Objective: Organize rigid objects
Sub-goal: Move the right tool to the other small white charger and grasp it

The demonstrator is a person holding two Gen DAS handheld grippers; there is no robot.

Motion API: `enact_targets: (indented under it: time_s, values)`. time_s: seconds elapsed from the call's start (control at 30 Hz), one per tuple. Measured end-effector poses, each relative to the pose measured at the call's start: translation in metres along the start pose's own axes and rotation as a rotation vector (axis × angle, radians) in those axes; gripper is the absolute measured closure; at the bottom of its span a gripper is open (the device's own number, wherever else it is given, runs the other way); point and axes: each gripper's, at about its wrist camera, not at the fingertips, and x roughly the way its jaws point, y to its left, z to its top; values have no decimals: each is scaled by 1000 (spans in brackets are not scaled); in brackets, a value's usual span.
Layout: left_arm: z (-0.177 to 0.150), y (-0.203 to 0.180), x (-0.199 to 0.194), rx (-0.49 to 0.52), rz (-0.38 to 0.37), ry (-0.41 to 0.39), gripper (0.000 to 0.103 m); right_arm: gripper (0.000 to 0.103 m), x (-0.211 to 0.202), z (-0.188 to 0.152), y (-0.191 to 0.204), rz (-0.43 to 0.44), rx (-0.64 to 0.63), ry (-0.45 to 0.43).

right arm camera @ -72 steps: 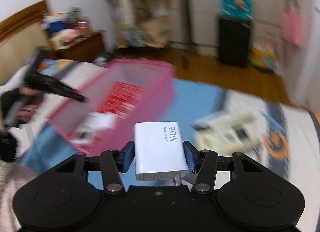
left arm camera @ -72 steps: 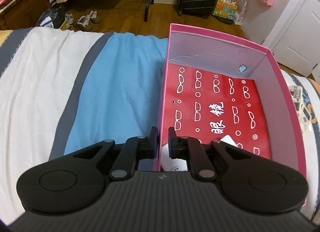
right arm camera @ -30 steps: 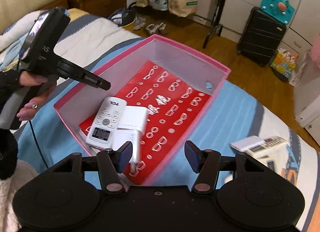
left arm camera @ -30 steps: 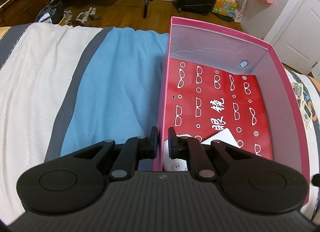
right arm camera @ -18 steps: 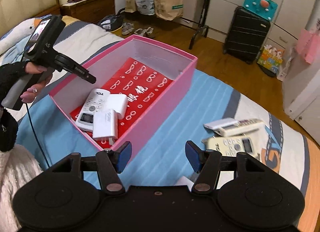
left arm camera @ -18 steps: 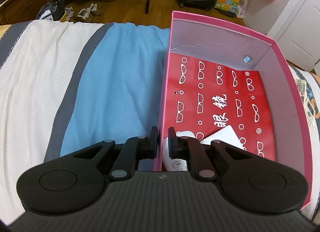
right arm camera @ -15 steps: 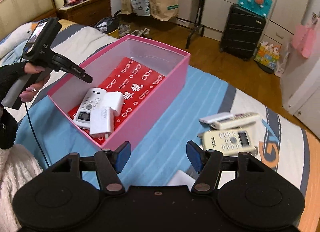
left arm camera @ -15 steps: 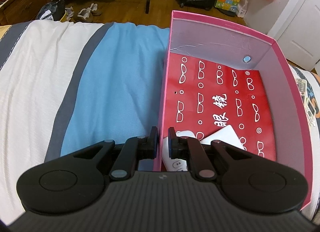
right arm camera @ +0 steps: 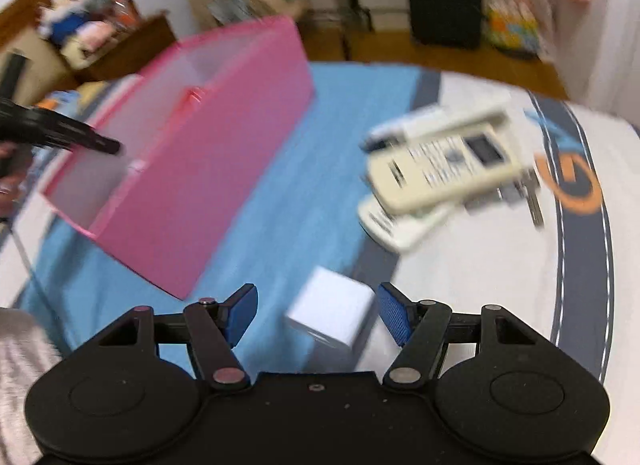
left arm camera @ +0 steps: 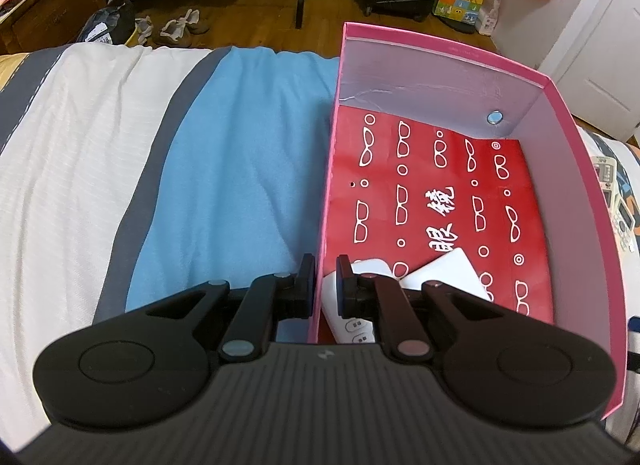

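From the left wrist view, my left tool (left arm camera: 322, 279) is clenched on the near left wall of the pink box (left arm camera: 560, 113), one finger outside and one inside. The box stands on the bed (left arm camera: 224, 169), on the blue stripe of the cover. Its floor is a red sheet (left arm camera: 436, 169) with white glasses drawings. In the near corner lie a white remote (left arm camera: 352, 329) and a white charger (left arm camera: 448, 273), both partly hidden behind my tool. Outside the right wall, at the picture's edge, some remotes (left arm camera: 612, 193) lie on the bed.

From the right wrist view, which is blurred, my right tool (right arm camera: 316, 315) is released; its jaws have just been opening. A small white cube adapter (right arm camera: 330, 315) lies on the bed between the blue pads, nearer the right one, and I cannot see a pad touching it. Farther right, two cream remotes (right arm camera: 440, 173) lie stacked with keys (right arm camera: 532, 197) beside them. The pink box is to the left, with my left tool at its wall.
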Motion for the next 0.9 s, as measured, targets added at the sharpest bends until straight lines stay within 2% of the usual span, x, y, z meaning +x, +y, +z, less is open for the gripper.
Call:
enact_targets:
  time_s: [0.07,0.13,0.27,0.33,0.43,0.57,0.7,0.9]
  values:
    - [0,2,1,-19,-6,-4,95,32,13,-1,-3,-9,45,28]
    - [0,4,1,-26,-8,-5,95,32,23,-2,-6,21,77,33]
    - [-1,4,2,-19,-11,-7,95,32,28,2,-8,5,118,-13]
    - [-1,5,3,-20,-13,-6,95,46,29,2,-7,-14,112,-27]
    - [-1,5,3,-23,-13,-5,95,48,22,-1,-13,-52,124,-48]
    - [0,6,1,-22,-17,-14,95,48,7,1,-24,-25,167,-111]
    - [0,6,1,-26,-17,-16,95,48,-8,3,-10,27,102,-196]
    - [-1,4,0,-16,-3,-28,95,48,-56,18,44,150,-100,-343]
